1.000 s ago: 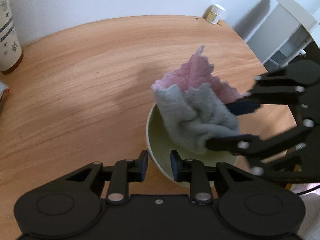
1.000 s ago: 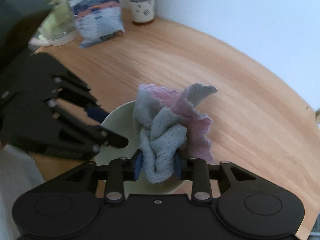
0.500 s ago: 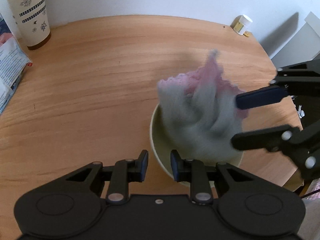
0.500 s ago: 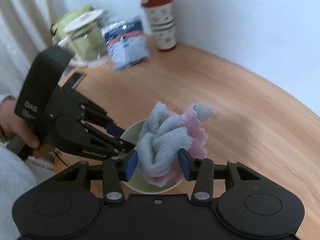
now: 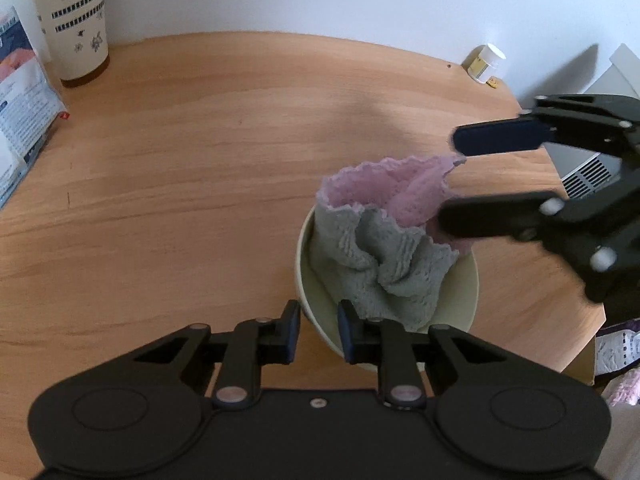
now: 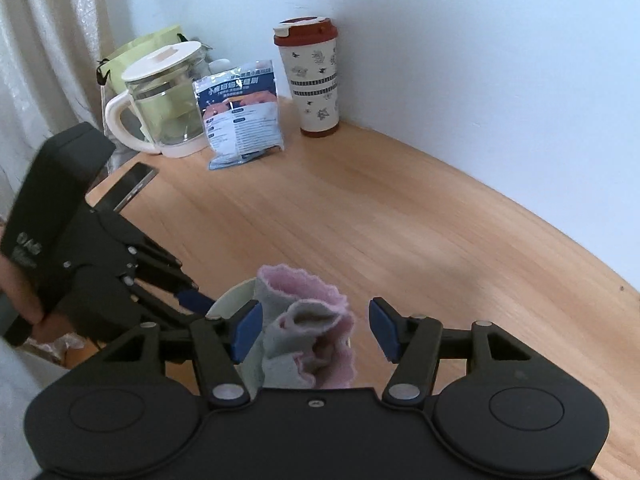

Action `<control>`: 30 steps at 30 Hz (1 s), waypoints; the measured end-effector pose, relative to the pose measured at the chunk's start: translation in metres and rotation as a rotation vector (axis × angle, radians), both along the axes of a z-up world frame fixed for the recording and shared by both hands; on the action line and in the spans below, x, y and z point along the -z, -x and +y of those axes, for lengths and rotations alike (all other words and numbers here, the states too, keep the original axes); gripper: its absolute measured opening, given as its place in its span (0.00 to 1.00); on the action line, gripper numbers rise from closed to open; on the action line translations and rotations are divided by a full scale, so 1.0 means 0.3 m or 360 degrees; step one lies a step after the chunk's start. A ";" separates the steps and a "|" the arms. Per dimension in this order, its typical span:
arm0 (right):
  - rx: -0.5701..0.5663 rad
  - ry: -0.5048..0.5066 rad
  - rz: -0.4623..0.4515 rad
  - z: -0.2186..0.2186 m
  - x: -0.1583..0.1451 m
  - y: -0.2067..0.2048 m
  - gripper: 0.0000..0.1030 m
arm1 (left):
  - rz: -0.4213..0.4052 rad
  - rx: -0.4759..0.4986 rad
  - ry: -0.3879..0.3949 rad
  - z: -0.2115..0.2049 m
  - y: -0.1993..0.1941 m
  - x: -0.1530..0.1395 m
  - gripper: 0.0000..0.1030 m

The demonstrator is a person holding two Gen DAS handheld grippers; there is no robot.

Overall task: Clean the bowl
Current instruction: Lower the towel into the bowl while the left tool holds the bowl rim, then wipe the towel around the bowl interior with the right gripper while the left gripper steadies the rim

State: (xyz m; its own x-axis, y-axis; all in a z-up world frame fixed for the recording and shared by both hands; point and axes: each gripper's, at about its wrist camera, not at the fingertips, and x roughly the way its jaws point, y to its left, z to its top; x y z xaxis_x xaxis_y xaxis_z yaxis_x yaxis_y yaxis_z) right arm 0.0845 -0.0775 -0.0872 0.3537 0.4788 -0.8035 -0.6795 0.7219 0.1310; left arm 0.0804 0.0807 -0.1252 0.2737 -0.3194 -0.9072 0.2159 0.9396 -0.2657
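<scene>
Bowl (image 5: 460, 304), pale green, near the front edge of the wooden tabletop (image 5: 200, 168), rim pinched between the fingers of the left claw (image 5: 318, 330). Grey and pink cloth (image 5: 384, 248) bunched inside, piled above the rim, one pink corner touching a finger of the right claw (image 6: 316, 330). Right claw spread wide, fingers either side of the cloth, gripping nothing. Patterned cup (image 6: 312, 80), printed packet (image 6: 240, 112) and glass kettle (image 6: 168, 100) by the wall, well apart from the bowl.

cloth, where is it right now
The cloth sits bunched inside the bowl at the table's near edge, between the open right tongs, which no longer grip it.
</scene>
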 end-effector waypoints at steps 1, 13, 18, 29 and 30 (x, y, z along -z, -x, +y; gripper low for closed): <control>-0.0030 0.0010 -0.0002 0.015 0.009 0.000 0.61 | 0.0006 0.0003 0.0004 0.003 0.001 -0.001 0.19; -0.0222 0.0316 0.0108 0.185 0.145 -0.013 0.29 | -0.0062 0.0113 -0.0033 -0.009 0.004 -0.001 0.19; -0.0275 0.0337 0.0186 0.215 0.167 -0.040 0.30 | -0.0078 0.0199 -0.0072 -0.021 -0.003 -0.006 0.19; -0.0515 0.0345 0.0374 0.208 0.154 -0.086 0.46 | -0.0003 0.0186 -0.0022 -0.003 -0.045 -0.001 0.17; -0.0551 0.0360 0.0382 0.209 0.151 -0.081 0.49 | 0.0010 0.0172 -0.0007 0.002 -0.051 0.000 0.16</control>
State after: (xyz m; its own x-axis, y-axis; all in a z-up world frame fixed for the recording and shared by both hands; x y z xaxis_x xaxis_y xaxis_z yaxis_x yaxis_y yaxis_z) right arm 0.1089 -0.0148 -0.1325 -0.0042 0.3394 -0.9406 -0.8550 0.4867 0.1794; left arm 0.0957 0.0811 -0.1253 0.2323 -0.3428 -0.9103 0.3144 0.9121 -0.2632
